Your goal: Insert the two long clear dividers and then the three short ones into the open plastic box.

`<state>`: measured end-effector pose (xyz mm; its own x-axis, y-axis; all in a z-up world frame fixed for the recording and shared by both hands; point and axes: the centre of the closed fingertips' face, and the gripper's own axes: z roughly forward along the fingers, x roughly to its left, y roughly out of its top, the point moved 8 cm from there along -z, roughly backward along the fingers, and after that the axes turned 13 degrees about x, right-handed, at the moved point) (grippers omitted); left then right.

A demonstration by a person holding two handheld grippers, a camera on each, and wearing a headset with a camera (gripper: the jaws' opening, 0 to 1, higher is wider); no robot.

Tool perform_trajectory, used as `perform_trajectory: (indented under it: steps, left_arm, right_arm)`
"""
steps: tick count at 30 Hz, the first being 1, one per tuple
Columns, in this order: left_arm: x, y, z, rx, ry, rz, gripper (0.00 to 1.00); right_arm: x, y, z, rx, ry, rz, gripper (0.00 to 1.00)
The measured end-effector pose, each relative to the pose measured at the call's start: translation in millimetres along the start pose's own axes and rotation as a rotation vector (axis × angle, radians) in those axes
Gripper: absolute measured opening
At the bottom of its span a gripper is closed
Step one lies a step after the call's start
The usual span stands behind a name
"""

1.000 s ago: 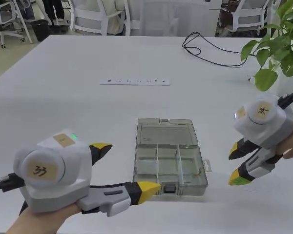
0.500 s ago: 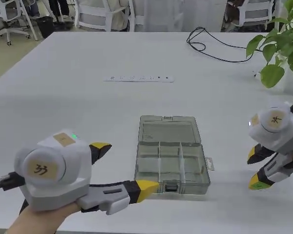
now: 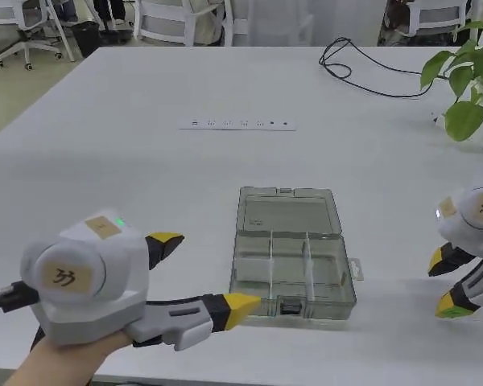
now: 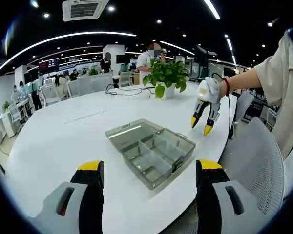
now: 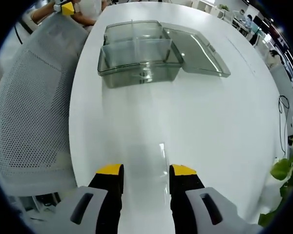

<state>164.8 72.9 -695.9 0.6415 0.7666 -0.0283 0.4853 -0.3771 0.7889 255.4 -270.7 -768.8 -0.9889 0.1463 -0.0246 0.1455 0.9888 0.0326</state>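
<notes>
- The white table (image 3: 129, 161) took up most of the scene, with broad bare tabletop on the far side and to the left of the work. Its near edge ran close under both grippers.
- A grey mesh chair (image 5: 34, 97) stood pushed up against that near edge.
- A leafy plant (image 3: 467, 80) stood at the far right of the table, well apart from the work.
- The open plastic box (image 3: 294, 273) sat toward the near edge, right of centre. Its lid (image 3: 288, 211) lay flat on the far side, and the latch faced the near edge.
- Clear dividers (image 3: 308, 257) stood upright inside the base and split it into compartments (their exact count was hard to read through the tinted walls).
- The left gripper (image 3: 203, 272) hung at the near left with its jaws spread wide and nothing between them. One yellow tip looked close to the box's near left corner in the head view, but the left gripper view showed bare table between jaws and box.
- The right gripper (image 3: 443, 283) hung at the near right, well apart from the box, with its jaws parted and empty. Open table lay between it and the box's right wall.
- A black cable (image 3: 362, 68) looped at the far right.
- A white power strip (image 3: 237, 124) lay beyond the lid, with open tabletop between them.
</notes>
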Motion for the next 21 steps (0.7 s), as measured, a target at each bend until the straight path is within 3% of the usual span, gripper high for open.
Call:
perform_trajectory:
  steps: [10,21]
  left_arm:
    - [-1.7,1.6,1.2,0.006,0.000,0.008,0.77]
    - [-4.9,4.1,2.5,0.004,-0.003,0.009,0.77]
  right_arm:
    - [-2.2,-4.2,4.5,-0.006,0.008,-0.023,0.38]
    - [6.7,-2.3,2.7,-0.011,0.016,-0.046,0.36]
